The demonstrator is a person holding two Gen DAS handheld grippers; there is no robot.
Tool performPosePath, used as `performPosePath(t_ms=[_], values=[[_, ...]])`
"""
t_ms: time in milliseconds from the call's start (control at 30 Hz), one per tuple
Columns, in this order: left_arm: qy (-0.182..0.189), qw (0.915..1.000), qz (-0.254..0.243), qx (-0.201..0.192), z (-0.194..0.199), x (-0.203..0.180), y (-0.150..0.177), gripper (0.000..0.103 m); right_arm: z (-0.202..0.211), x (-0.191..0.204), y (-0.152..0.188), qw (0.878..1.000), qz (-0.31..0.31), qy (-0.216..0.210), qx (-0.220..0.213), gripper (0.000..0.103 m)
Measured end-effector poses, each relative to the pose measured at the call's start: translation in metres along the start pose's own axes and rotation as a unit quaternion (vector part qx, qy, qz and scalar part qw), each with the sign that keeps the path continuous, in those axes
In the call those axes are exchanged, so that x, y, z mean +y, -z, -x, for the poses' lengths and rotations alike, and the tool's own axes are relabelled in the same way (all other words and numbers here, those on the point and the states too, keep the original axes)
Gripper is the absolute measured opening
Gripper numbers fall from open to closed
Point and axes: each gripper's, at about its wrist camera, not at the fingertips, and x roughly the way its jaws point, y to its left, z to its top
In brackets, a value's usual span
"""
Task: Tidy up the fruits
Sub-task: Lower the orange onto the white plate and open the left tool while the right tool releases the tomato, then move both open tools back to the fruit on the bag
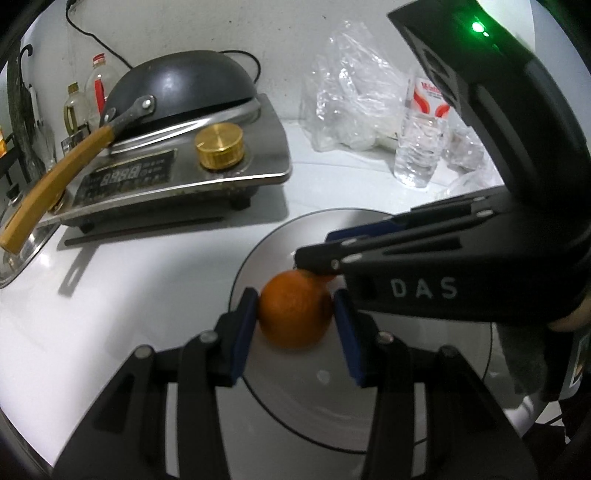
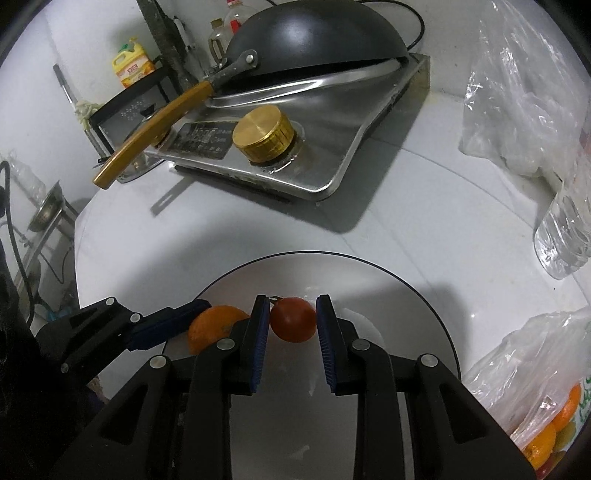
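Observation:
An orange [image 1: 293,314] sits low over the grey dark-rimmed plate [image 1: 258,251], between the blue pads of my left gripper [image 1: 295,308], which is shut on it. My right gripper [image 1: 325,247] reaches in from the right just behind the orange, with a sliver of red tomato [image 1: 326,277] under its tips. In the right wrist view the right gripper [image 2: 292,321] is shut on the small red tomato [image 2: 293,319] above the plate [image 2: 369,288]. The left gripper [image 2: 184,321] and the orange [image 2: 210,325] are close on its left.
A steel induction cooker [image 1: 177,173] with a gold knob [image 2: 264,133] and an overturned wok [image 2: 314,33] stands behind the plate. A water bottle [image 1: 421,147] and clear plastic bags [image 1: 351,92] are at the back right. A bag of fruit [image 2: 546,435] lies at the near right.

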Motion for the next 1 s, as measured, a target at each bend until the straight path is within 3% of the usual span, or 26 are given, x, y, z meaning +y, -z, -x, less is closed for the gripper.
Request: performPosePath(t_ms=[267, 1000], values=[[0.002, 1.0000, 0.001, -0.010, 0.007, -0.001, -0.001, 0.048, 0.010, 0.001, -0.001, 1.000, -0.005, 0.003, -0.009, 0.033], [-0.008, 0.9993, 0.001, -0.037, 0.056, -0.026, -0.002, 0.048, 0.082, -0.001, 0.027, 0.997, -0.013, 0.037, -0.061, 0.033]])
